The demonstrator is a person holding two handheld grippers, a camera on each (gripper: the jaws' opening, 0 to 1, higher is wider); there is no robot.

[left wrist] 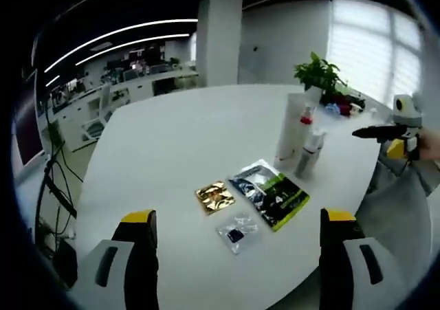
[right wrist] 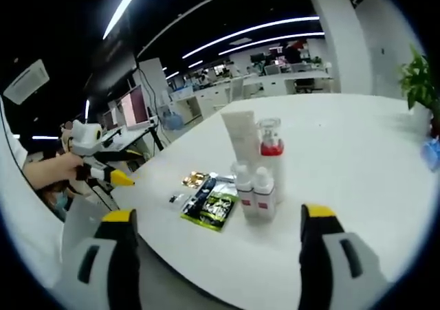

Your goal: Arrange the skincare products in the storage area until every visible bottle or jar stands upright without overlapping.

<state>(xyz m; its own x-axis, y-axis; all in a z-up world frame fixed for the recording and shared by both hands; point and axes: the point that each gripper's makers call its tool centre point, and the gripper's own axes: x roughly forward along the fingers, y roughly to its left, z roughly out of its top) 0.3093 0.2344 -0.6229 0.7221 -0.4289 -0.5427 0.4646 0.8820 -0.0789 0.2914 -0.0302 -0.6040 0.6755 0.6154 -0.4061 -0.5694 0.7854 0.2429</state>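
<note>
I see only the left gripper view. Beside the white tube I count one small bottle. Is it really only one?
Observer: No. The right gripper view shows two small bottles side by side, both upright, on the side of the white tube that faces that camera.
Operator: And the right gripper, is it open? I see it only from the side.
Observer: Yes. The right gripper has its jaws wide apart, with nothing held between them.
</note>
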